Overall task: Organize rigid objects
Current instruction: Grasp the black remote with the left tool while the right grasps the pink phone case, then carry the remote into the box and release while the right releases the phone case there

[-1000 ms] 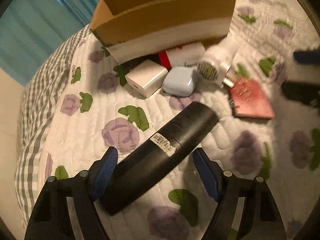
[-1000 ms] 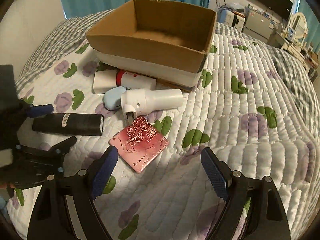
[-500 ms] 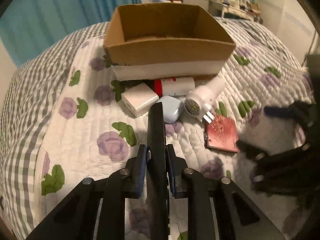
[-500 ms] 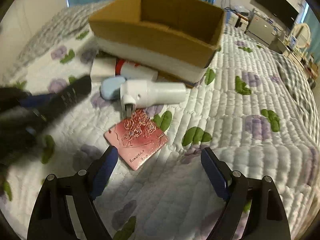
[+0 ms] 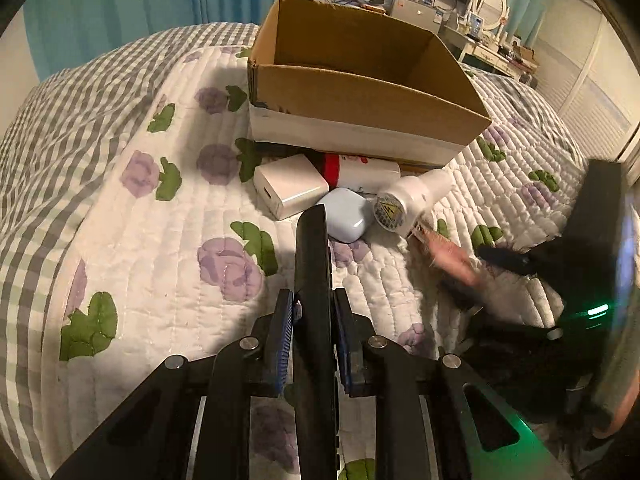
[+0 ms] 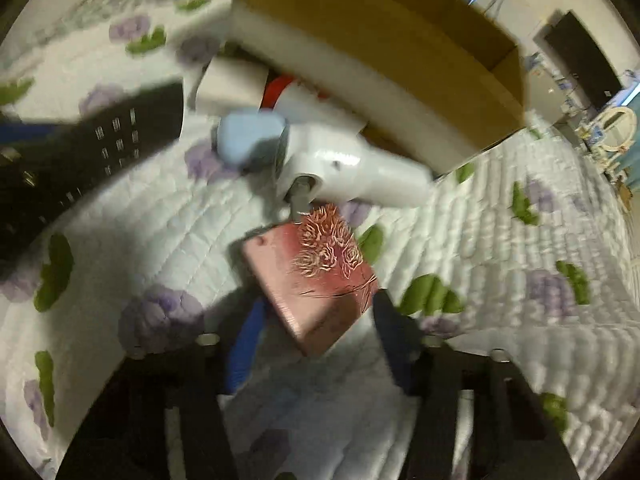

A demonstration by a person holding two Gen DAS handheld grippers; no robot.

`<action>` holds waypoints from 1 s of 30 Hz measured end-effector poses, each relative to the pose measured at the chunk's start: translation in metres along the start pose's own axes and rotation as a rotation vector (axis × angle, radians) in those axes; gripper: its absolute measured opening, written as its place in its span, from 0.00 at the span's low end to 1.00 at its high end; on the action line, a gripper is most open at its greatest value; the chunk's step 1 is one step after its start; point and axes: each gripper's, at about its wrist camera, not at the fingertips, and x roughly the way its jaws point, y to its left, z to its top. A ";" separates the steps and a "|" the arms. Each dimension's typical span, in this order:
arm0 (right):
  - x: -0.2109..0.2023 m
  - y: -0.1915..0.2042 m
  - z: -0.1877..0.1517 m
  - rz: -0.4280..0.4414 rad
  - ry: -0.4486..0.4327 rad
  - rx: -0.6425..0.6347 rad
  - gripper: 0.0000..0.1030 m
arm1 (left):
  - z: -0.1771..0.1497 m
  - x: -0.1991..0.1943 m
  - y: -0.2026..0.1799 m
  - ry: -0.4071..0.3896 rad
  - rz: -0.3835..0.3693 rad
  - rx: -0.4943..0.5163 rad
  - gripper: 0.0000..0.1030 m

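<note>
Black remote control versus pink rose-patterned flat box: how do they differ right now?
The slim black remote control is clamped edge-on in the shut left gripper; the pink rose-patterned flat box sits between the right gripper's open fingers, not yet clamped. The remote is long, narrow and dark with small buttons; the box is squarish, pink, with a white rose drawing. Both are rigid, and both are outside the cardboard box.

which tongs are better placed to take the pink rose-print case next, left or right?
Right. The right tongs are open and already straddle the pink rose-print case, so they probably only need to close. The left tongs are shut on the black remote and sit off to the side.
</note>
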 end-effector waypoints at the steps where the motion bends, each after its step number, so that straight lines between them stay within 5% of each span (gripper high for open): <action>1: -0.007 -0.002 0.001 -0.010 -0.025 0.014 0.38 | 0.000 0.001 0.000 0.000 0.000 -0.002 0.19; 3: -0.018 -0.013 0.004 -0.036 -0.082 0.062 0.35 | 0.001 0.004 0.000 0.007 -0.001 -0.007 0.19; 9: 0.012 -0.022 0.015 0.099 -0.012 0.125 0.25 | 0.000 0.010 -0.002 0.016 -0.006 0.001 0.19; 15: -0.022 -0.034 0.010 0.111 -0.106 0.158 0.09 | -0.001 -0.006 -0.008 -0.024 -0.034 0.024 0.19; 23: -0.075 -0.052 0.007 0.184 -0.219 0.232 0.09 | 0.016 -0.045 -0.021 -0.111 -0.078 0.026 0.19; 30: -0.113 -0.084 0.040 0.180 -0.314 0.263 0.09 | 0.075 -0.081 -0.032 -0.231 -0.092 0.053 0.19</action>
